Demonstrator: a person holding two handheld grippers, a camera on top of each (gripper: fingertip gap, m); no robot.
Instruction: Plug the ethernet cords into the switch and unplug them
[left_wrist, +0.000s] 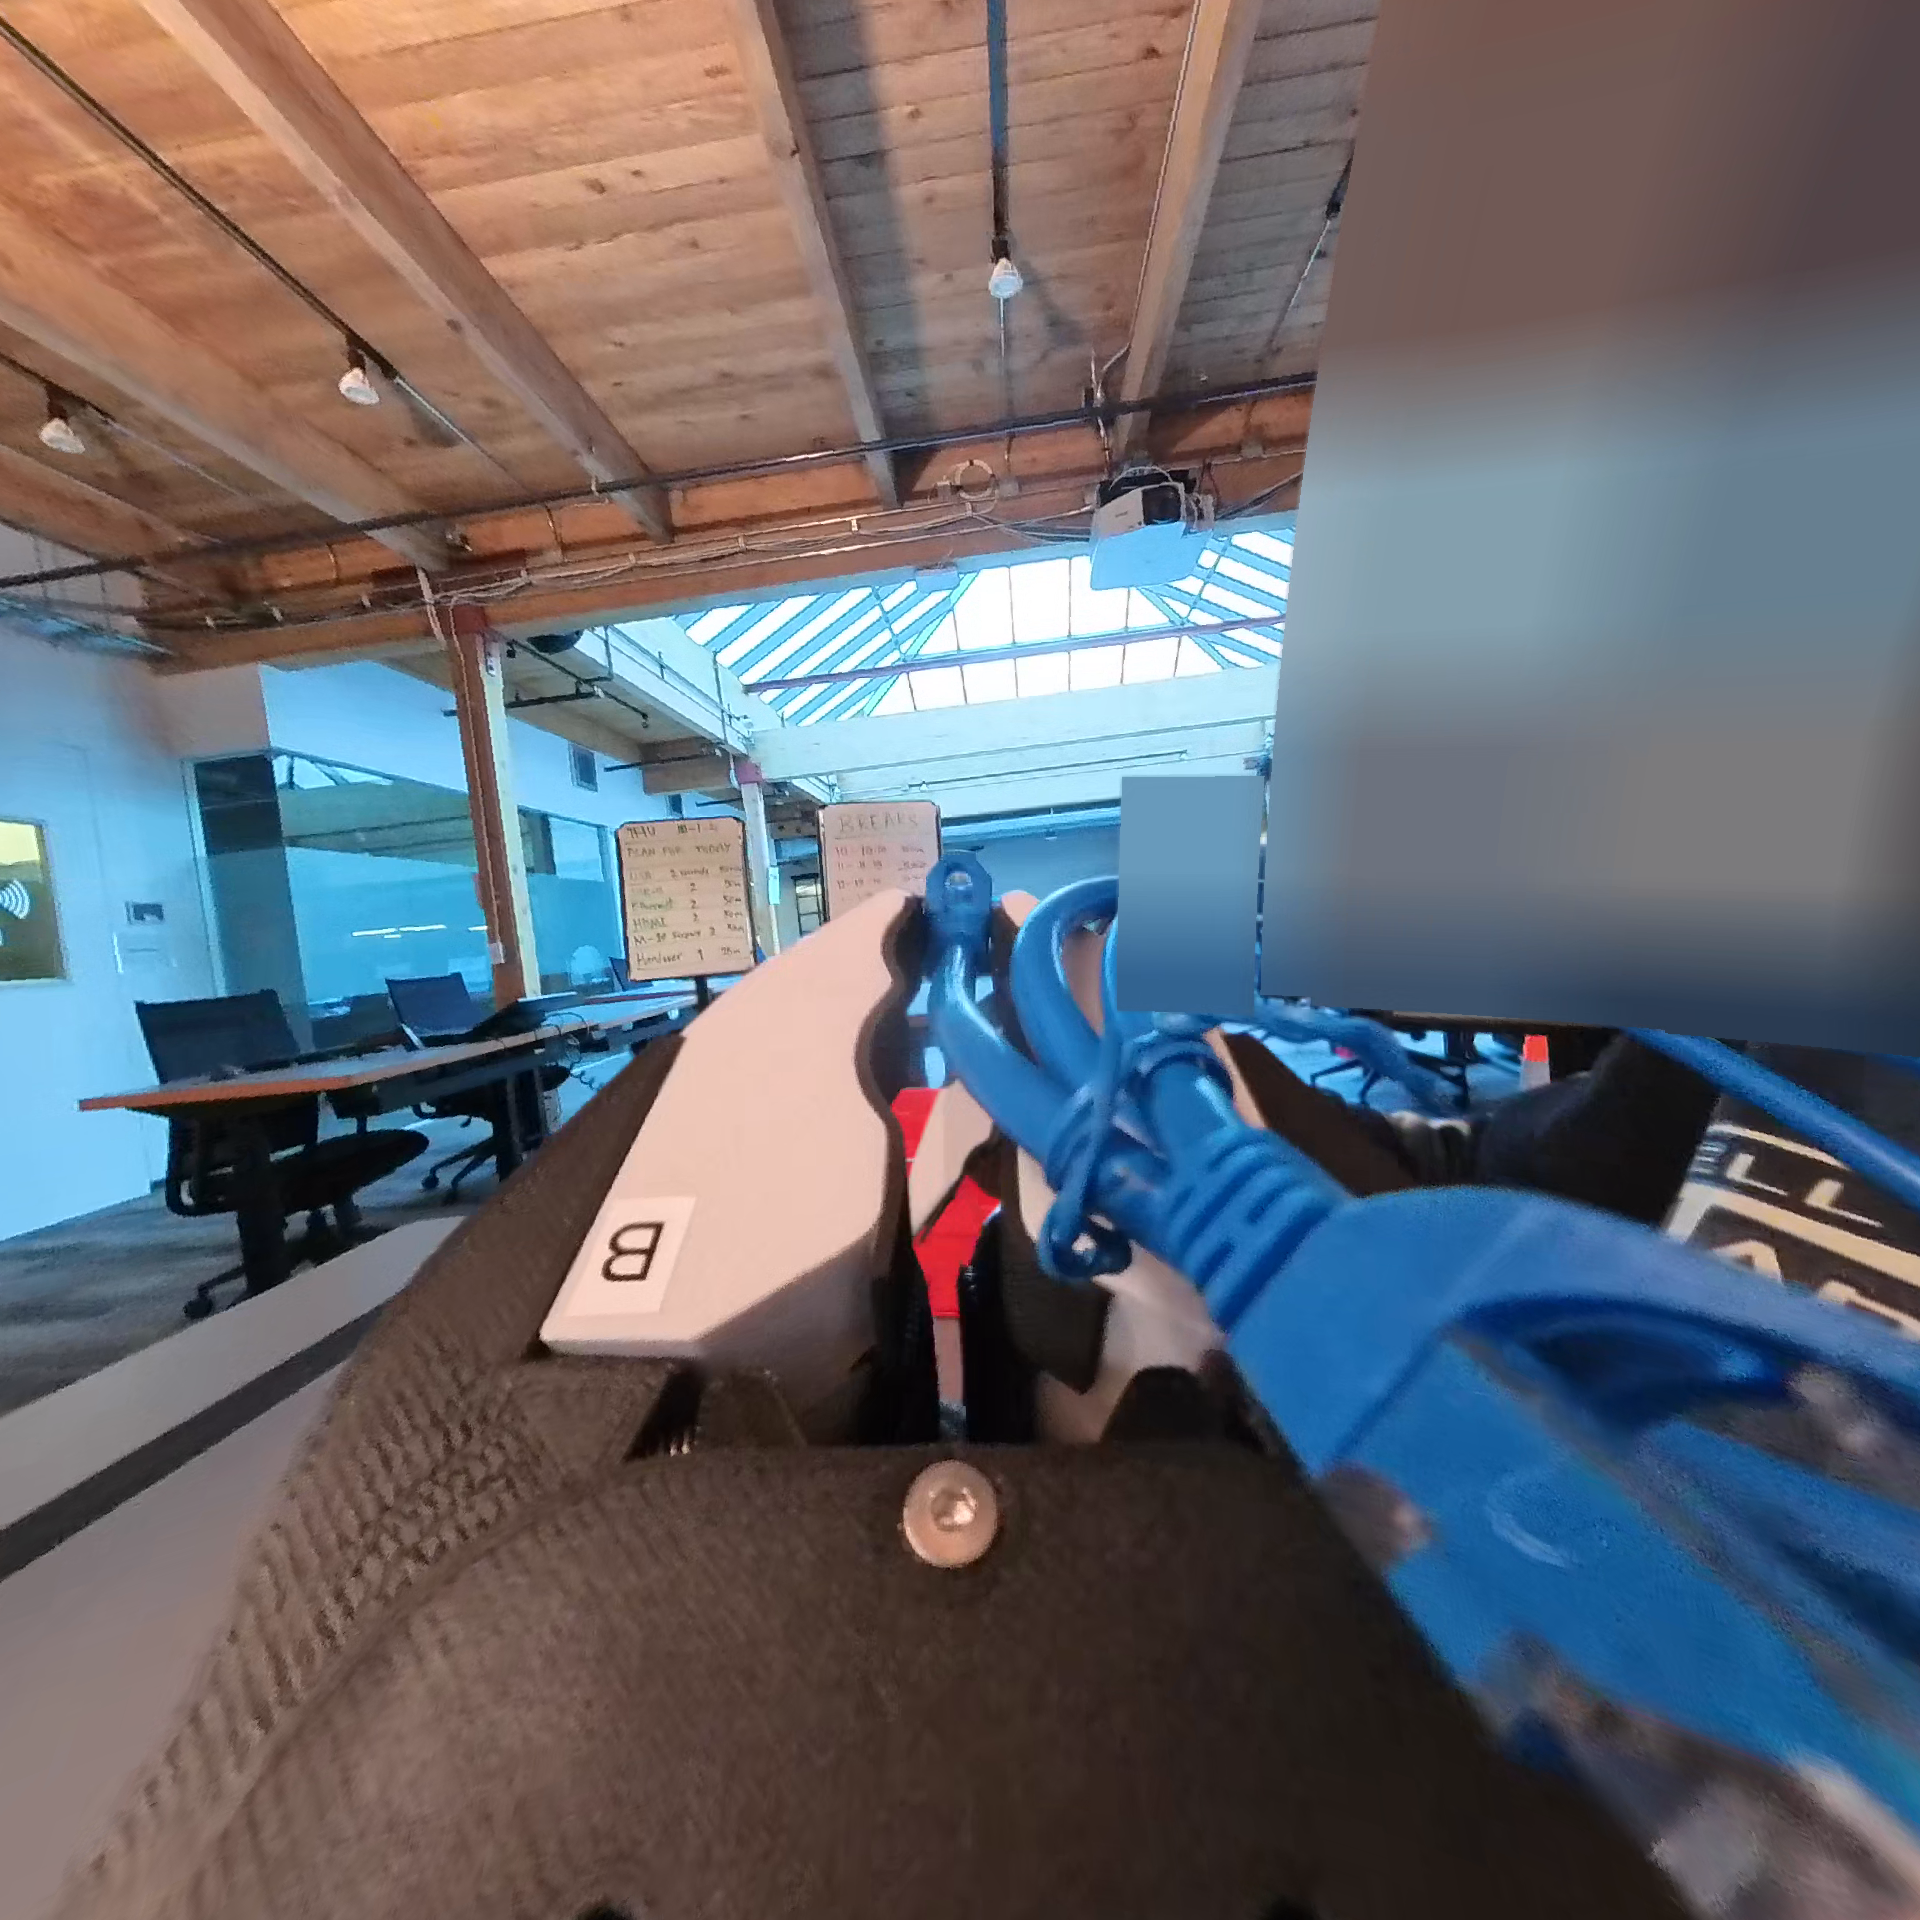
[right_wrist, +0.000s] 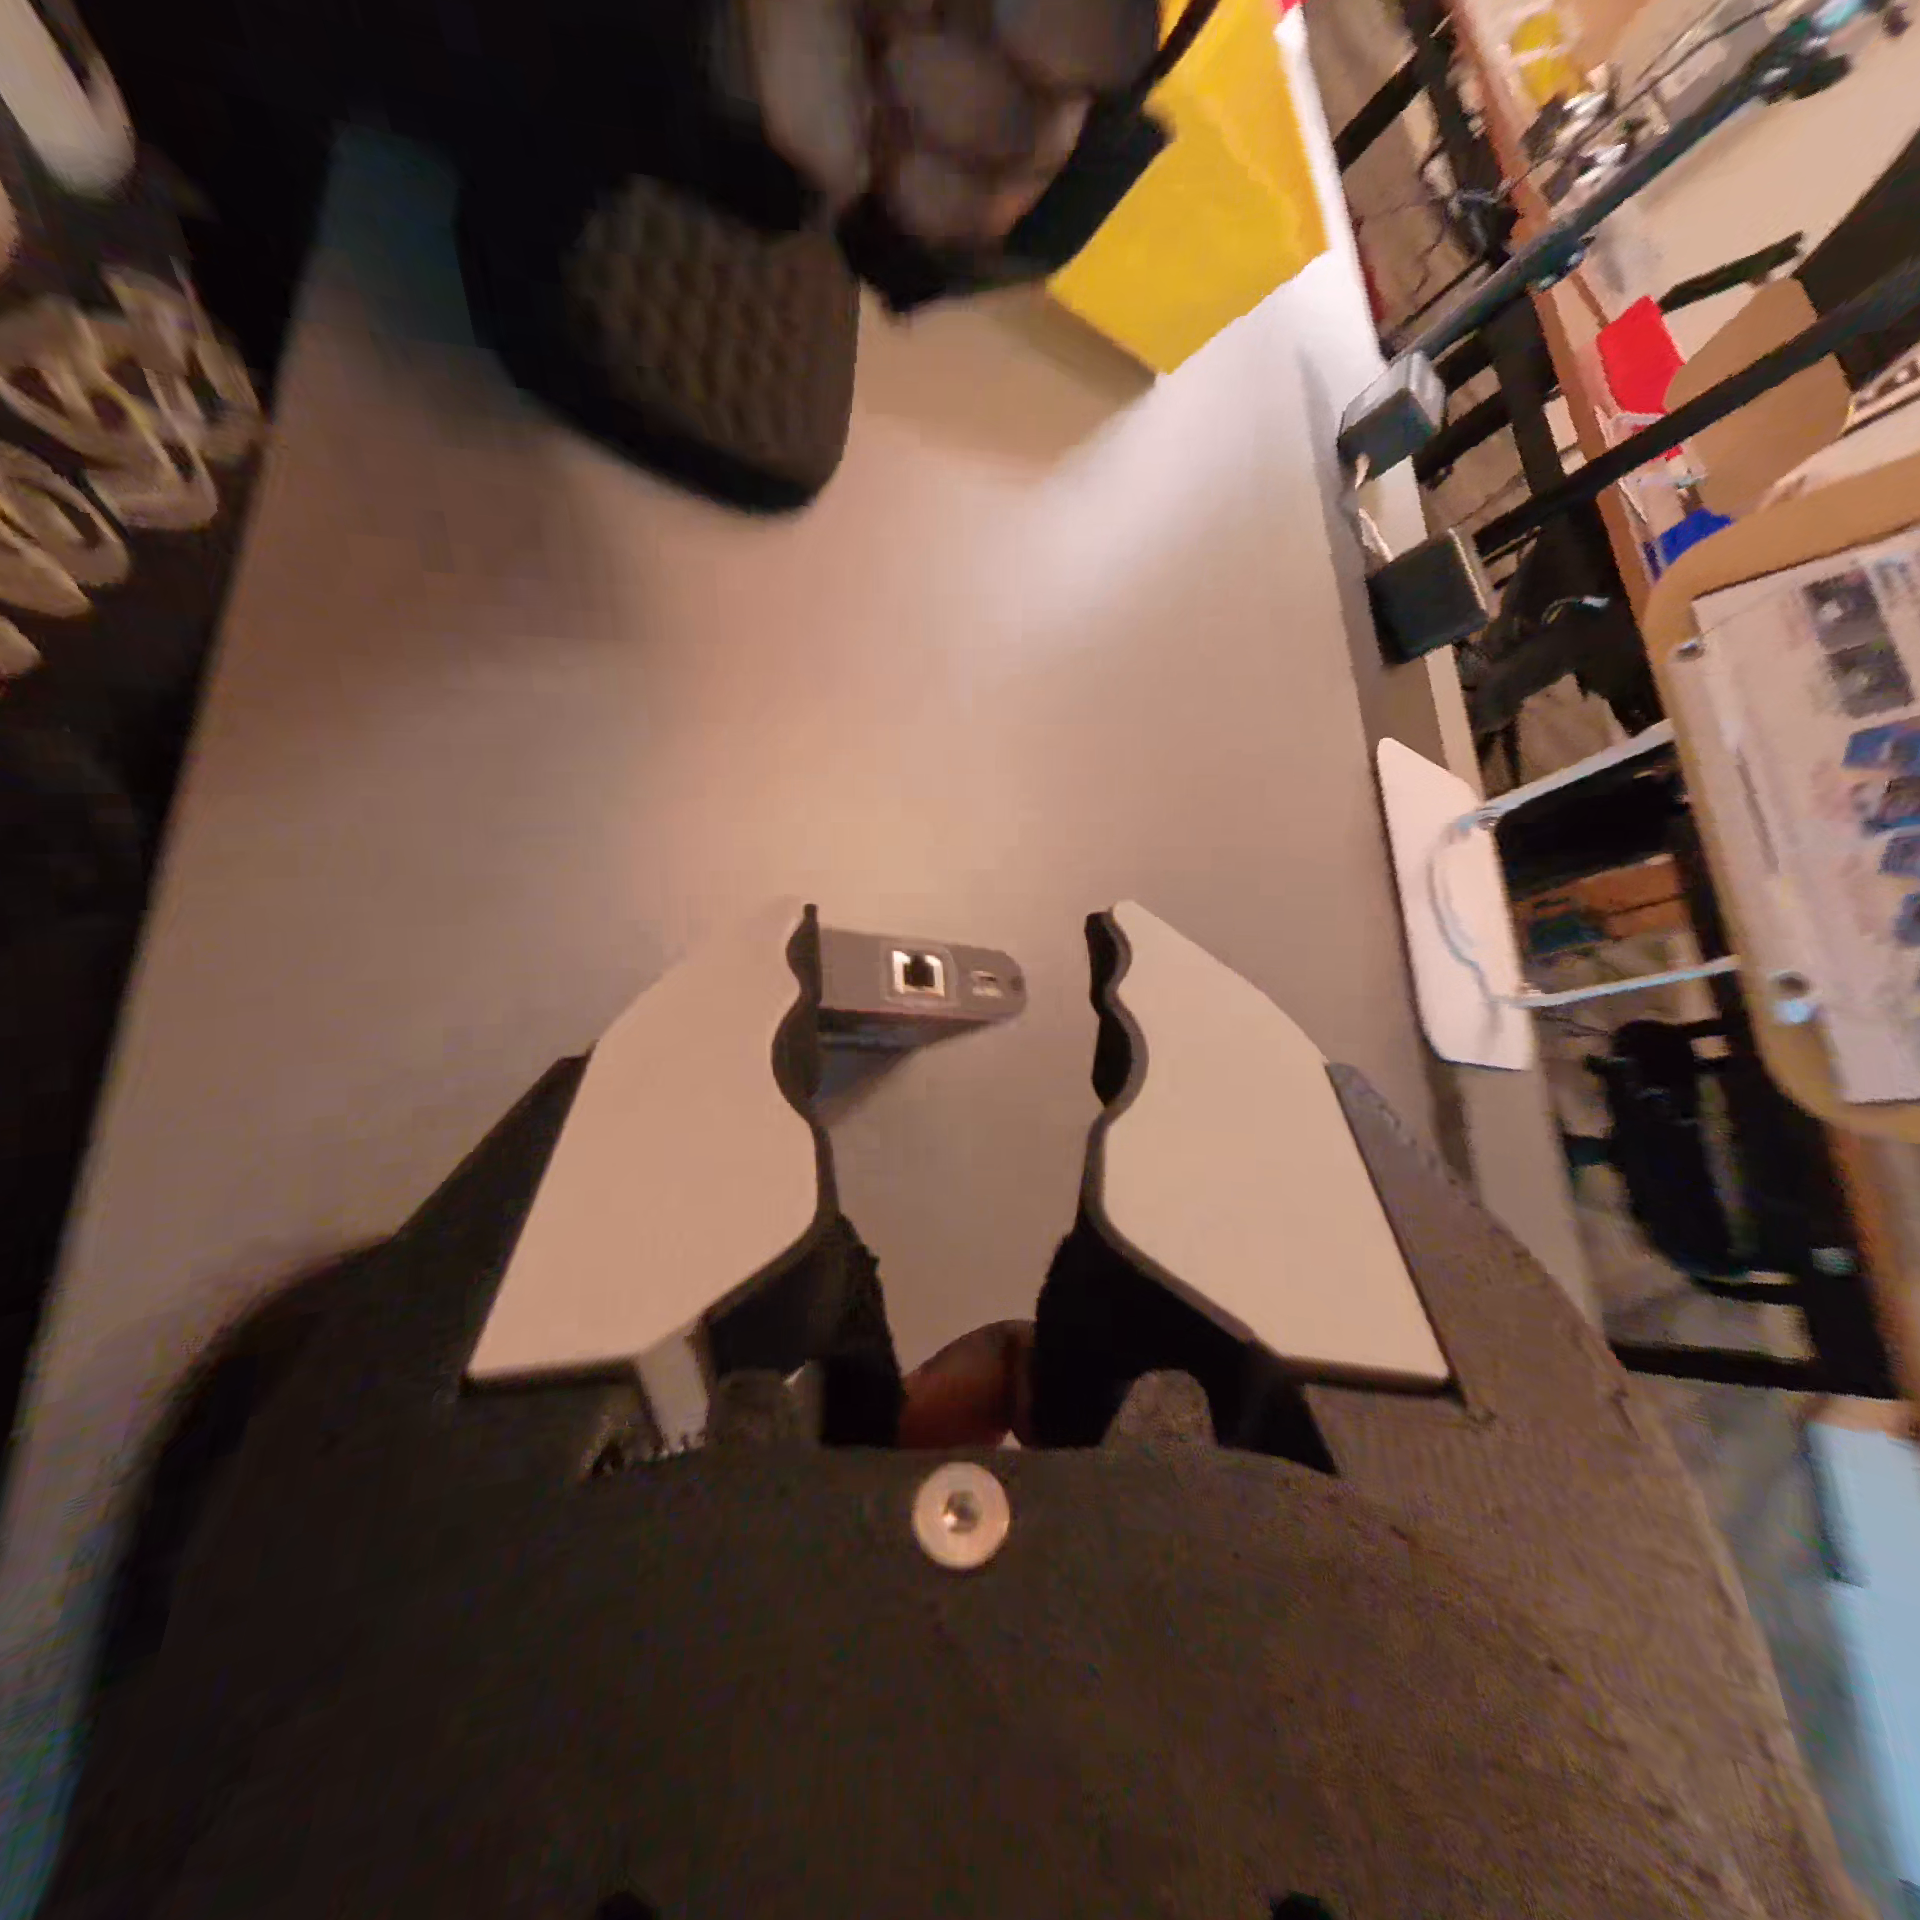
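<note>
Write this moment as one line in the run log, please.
left gripper: shut on blue cable, raised | right gripper: open, empty, aimed at switch on table | port: empty

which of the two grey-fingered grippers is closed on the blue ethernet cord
The left gripper: its fingers are pinched on the blue ethernet cord. The right gripper is open and empty, facing the small grey switch on the table.
</note>
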